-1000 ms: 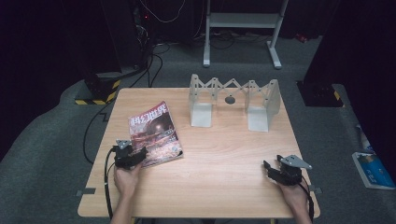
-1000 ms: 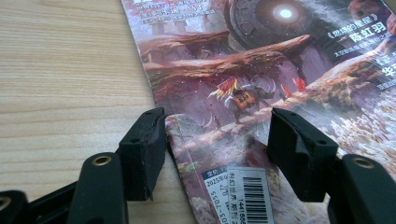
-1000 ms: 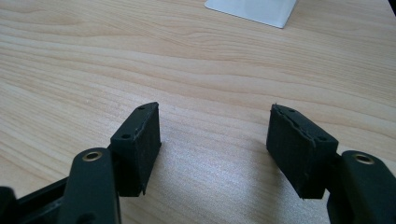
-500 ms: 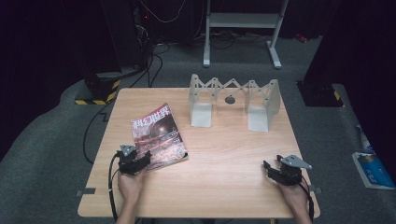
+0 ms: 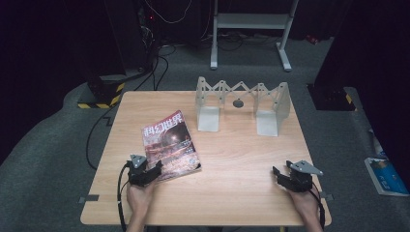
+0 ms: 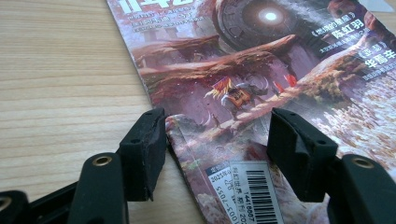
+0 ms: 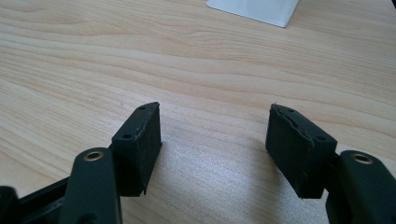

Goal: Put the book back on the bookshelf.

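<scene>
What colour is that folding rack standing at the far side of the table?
The folding rack is pale grey-white, a zigzag lattice between two end panels, with a small dark knob. The high view shows it best.

A magazine [image 5: 170,146] lies on the table's [image 5: 232,193] left half; the folding rack [image 5: 241,106] stands behind and to its right, near the far edge.
</scene>
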Available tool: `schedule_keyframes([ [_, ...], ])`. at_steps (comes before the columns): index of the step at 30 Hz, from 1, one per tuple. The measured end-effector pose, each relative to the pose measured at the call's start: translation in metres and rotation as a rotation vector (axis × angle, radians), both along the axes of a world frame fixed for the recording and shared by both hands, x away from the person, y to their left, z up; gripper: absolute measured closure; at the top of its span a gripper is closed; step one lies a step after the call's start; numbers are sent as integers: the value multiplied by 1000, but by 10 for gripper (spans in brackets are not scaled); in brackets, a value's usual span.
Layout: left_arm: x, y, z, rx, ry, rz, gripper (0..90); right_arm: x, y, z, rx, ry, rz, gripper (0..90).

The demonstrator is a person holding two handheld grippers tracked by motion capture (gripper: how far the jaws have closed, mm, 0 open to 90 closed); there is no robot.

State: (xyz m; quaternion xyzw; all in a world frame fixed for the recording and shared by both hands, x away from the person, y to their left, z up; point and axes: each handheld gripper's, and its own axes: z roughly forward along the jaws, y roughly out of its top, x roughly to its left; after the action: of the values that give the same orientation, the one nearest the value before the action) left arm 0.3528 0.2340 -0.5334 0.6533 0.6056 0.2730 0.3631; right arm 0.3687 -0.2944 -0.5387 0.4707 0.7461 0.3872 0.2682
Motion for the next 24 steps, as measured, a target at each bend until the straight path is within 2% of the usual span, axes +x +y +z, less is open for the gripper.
schedule_keyframes([
  [14,-12,-15,0,12,-9,-14,378,-4,3,4,3,40,6,447],
  [18,-16,-19,0,13,-11,-28,379,-7,7,7,-6,58,10,553],
  [19,-16,-19,0,13,-11,-28,378,-7,7,7,-6,58,10,553],
  [21,-17,-20,0,10,-8,-33,378,-6,11,8,0,65,19,578],
  [24,-18,-21,0,14,-12,-29,379,-3,21,13,40,43,17,614],
])
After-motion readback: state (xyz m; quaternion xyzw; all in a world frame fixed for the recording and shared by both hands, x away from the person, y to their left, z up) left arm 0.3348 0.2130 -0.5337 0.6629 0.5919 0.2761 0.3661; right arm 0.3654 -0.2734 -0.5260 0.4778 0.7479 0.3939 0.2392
